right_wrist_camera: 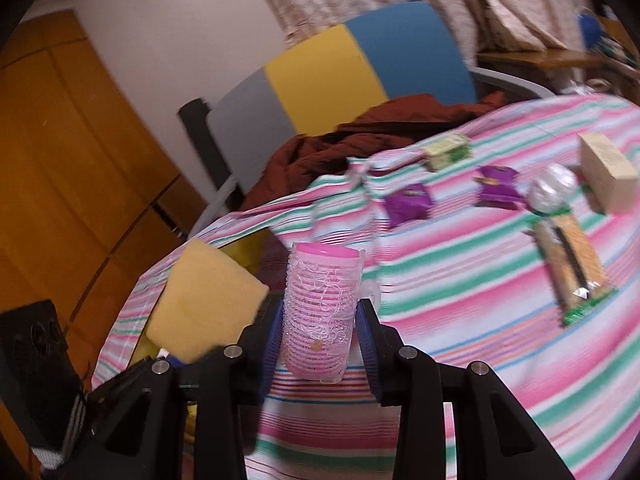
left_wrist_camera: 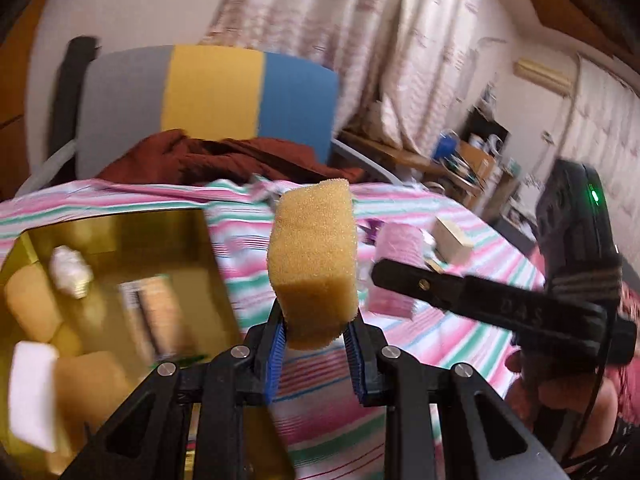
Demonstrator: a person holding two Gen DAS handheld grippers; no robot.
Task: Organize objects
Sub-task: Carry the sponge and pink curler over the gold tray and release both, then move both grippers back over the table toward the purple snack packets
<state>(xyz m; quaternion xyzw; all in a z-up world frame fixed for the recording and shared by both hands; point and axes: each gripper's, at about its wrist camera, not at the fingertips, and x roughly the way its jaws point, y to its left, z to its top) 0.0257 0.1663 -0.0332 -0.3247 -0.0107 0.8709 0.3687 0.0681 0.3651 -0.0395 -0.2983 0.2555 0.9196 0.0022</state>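
Left tongs [left_wrist_camera: 316, 336] clamped on a yellow sponge [left_wrist_camera: 314, 264], blue pads pressing its lower end, sponge standing upright above the striped tablecloth [left_wrist_camera: 432, 336]. Right tongs [right_wrist_camera: 320, 344] clenched on a pink hair roller [right_wrist_camera: 320, 312], also lifted off the table, pads on both its sides. Left view: yellow bin [left_wrist_camera: 120, 264] at lower left, open, holding more sponges, a white block and a white crumpled thing, blurred; the right tongs and roller sit just right of the sponge, with a person's hand [left_wrist_camera: 560, 392] behind them. Right view only: two purple packets [right_wrist_camera: 410, 200], a green-white box [right_wrist_camera: 446, 152], a beige box [right_wrist_camera: 608, 176], a clear round thing [right_wrist_camera: 552, 192] and a long wrapped snack pack [right_wrist_camera: 572, 272] spread over the table, well apart from the roller; the sponge shows at left, close beside the roller. Both views: a grey-yellow-blue chair [left_wrist_camera: 212, 96] with a dark red cloth [left_wrist_camera: 224, 160] behind the table, curtains beyond.
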